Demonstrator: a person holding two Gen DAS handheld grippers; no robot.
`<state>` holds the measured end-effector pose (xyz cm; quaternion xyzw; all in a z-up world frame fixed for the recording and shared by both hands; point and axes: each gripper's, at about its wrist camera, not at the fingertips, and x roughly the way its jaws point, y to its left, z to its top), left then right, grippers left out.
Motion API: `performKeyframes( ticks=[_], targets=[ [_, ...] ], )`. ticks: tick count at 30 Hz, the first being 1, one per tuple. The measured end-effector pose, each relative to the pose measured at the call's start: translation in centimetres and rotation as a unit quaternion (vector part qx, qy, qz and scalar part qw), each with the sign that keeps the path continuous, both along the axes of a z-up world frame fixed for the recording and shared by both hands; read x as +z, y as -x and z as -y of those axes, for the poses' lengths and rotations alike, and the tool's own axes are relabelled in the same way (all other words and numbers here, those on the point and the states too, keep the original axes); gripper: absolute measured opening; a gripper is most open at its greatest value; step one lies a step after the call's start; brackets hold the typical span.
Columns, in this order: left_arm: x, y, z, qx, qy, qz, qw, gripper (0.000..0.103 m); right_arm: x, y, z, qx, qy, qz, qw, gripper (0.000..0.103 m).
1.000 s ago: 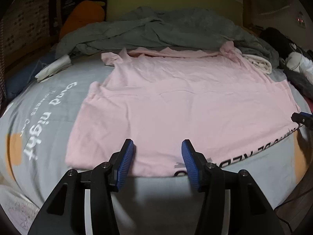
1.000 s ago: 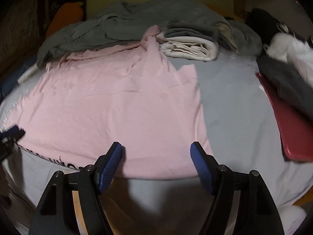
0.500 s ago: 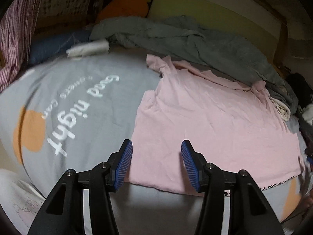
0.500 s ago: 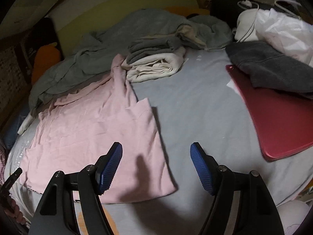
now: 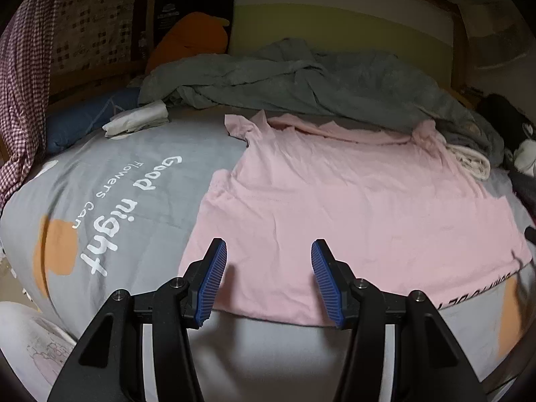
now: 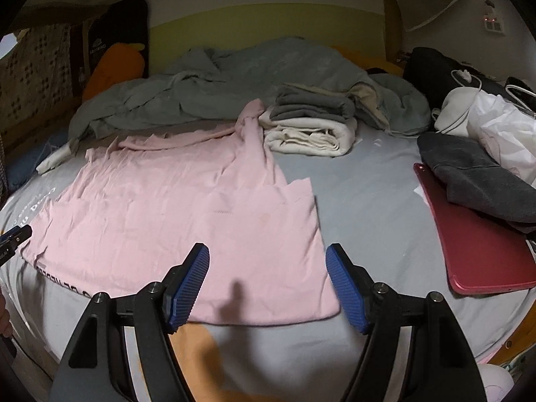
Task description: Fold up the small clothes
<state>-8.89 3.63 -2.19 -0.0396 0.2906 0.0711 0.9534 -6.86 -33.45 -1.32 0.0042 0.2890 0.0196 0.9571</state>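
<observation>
A pink T-shirt point(image 5: 351, 207) lies spread flat on the grey bed cover, neck toward the far side; it also shows in the right wrist view point(image 6: 187, 207). My left gripper point(image 5: 268, 281) is open and empty, just above the shirt's near hem toward its left corner. My right gripper point(image 6: 268, 284) is open and empty over the near hem by the shirt's right corner. The left gripper's tip point(image 6: 15, 238) shows at the left edge of the right wrist view.
A rumpled grey blanket point(image 5: 301, 83) lies behind the shirt. Folded grey and cream clothes point(image 6: 311, 120) sit by its right sleeve. A red tablet point(image 6: 479, 251) under a dark grey cloth point(image 6: 475, 174) is at the right. A white cloth point(image 5: 137, 122) lies at far left.
Both grippers swung back toward the shirt's near hem after turning outward half a second ago. Both stay open. The shirt has not moved.
</observation>
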Motion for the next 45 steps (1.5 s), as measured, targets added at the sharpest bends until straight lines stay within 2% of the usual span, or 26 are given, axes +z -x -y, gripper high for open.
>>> performKeyframes(
  ticks=[4,7,14,18,22,25,27,29,30,33,35,36,38,40,42,44,45],
  targets=[
    [-0.5,-0.4,0.5,-0.002,-0.011,-0.014,0.9998,0.052,-0.3,-0.1,-0.2,-0.003,0.011,-0.004,1.0,0.073],
    [-0.4,-0.3,0.5,0.006,-0.013,-0.008,0.9999,0.052,-0.6,-0.4,0.0,-0.01,0.014,-0.013,1.0,0.073],
    [-0.7,-0.4,-0.6,0.014,0.01,-0.017,0.9997,0.052,-0.8,-0.8,0.8,-0.022,0.006,-0.019,1.0,0.073],
    [-0.6,-0.2,-1.7,0.031,0.023,-0.019,0.9991,0.052,-1.7,-1.6,0.6,-0.037,0.027,-0.047,0.998,0.073],
    [0.4,-0.6,-3.1,0.033,0.045,-0.021,0.9982,0.052,-1.1,-1.4,1.8,-0.05,0.007,-0.035,0.998,0.073],
    [2.4,-2.0,-4.1,0.035,0.027,-0.017,0.9989,0.052,0.2,-2.0,3.3,-0.051,-0.025,-0.03,0.998,0.073],
    [4.1,-3.3,-5.4,0.056,0.015,-0.007,0.9983,0.052,1.1,-3.4,4.2,-0.043,-0.044,-0.05,0.997,0.073],
    [5.5,-4.7,-7.1,0.064,0.029,0.004,0.9976,0.052,2.0,-5.8,5.0,-0.038,-0.053,-0.08,0.995,0.073],
    [6.2,-5.7,-7.8,0.067,0.034,0.006,0.9972,0.052,2.7,-7.0,5.6,-0.028,-0.073,-0.08,0.994,0.073],
    [7.2,-9.8,-9.2,0.056,0.047,-0.017,0.9972,0.052,4.4,-10.4,6.5,-0.003,-0.105,-0.089,0.991,0.073],
    [6.8,-13.3,-10.0,0.015,0.084,-0.055,0.9948,0.052,5.5,-14.1,6.4,0.016,-0.113,-0.1,0.988,0.073],
    [6.3,-14.7,-10.2,-0.006,0.109,-0.076,0.9911,0.052,5.7,-15.2,6.2,0.011,-0.111,-0.1,0.989,0.073],
    [5.0,-16.5,-10.5,-0.027,0.156,-0.101,0.9822,0.052,5.8,-18.1,5.7,-0.027,-0.086,-0.112,0.99,0.066],
    [3.7,-17.9,-10.2,-0.031,0.152,-0.114,0.9814,0.052,5.4,-19.9,5.1,-0.024,-0.092,-0.117,0.989,0.065],
    [2.6,-19.5,-9.8,-0.033,0.131,-0.128,0.9825,0.051,4.4,-22.0,4.5,-0.002,-0.108,-0.132,0.985,0.058],
    [1.7,-21.0,-9.9,-0.04,0.138,-0.146,0.9787,0.051,2.8,-24.3,4.3,0.004,-0.126,-0.153,0.98,0.044],
    [1.3,-21.8,-10.1,-0.04,0.15,-0.158,0.9752,0.051,2.2,-25.2,4.3,0.008,-0.136,-0.162,0.977,0.04]
  ],
)
